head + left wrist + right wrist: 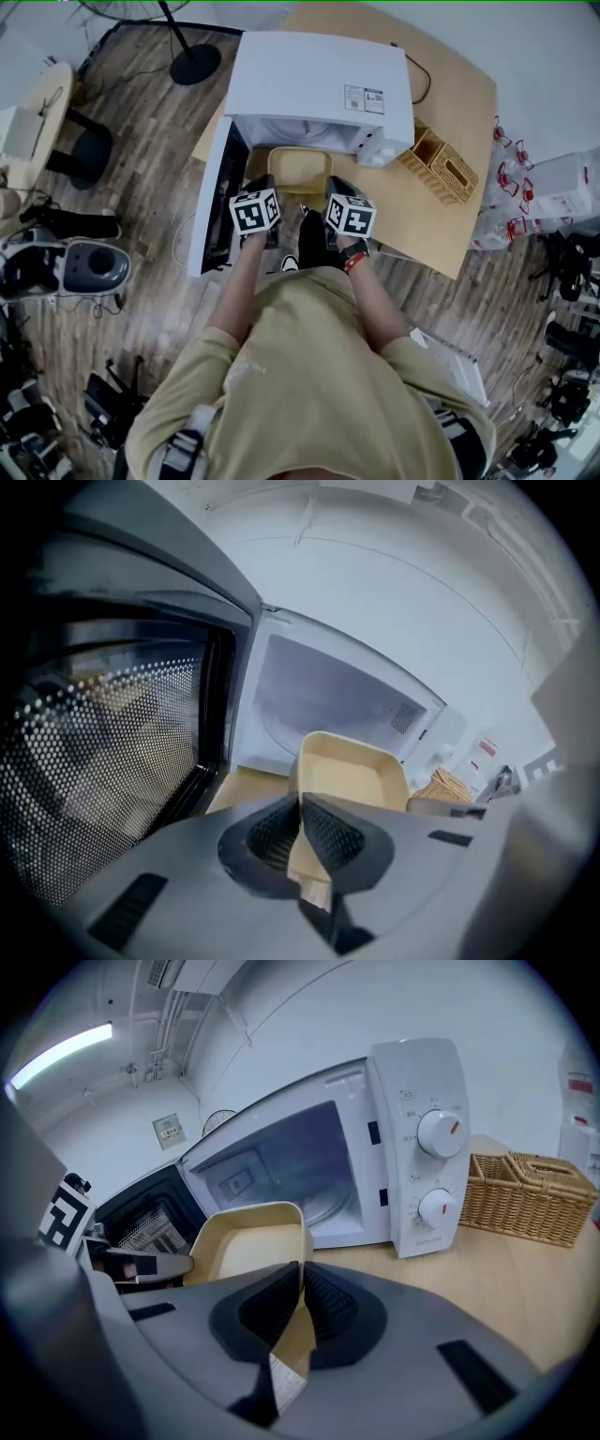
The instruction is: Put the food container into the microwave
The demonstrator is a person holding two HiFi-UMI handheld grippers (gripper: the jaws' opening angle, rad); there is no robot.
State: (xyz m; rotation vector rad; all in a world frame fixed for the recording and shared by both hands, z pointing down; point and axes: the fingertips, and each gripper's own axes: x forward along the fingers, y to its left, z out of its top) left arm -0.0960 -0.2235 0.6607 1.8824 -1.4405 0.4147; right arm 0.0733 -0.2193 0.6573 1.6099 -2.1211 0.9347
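A pale yellow food container (299, 172) hangs just in front of the open white microwave (319, 89), held by both grippers. My left gripper (263, 193) is shut on its left wall. The right gripper (334, 195) is shut on its right wall. In the left gripper view the container (350, 775) sits before the microwave cavity (328, 697), its wall pinched at the gripper (302, 839). From the right gripper view the container (251, 1241) is pinched at the gripper (302, 1309), beside the microwave (412, 1147) with its two dials. The container looks empty.
The microwave door (217, 202) stands swung open to the left, its mesh window (103, 761) close beside my left gripper. A wicker basket (439, 164) sits on the wooden table (469, 103) right of the microwave. Chairs and gear crowd the floor around.
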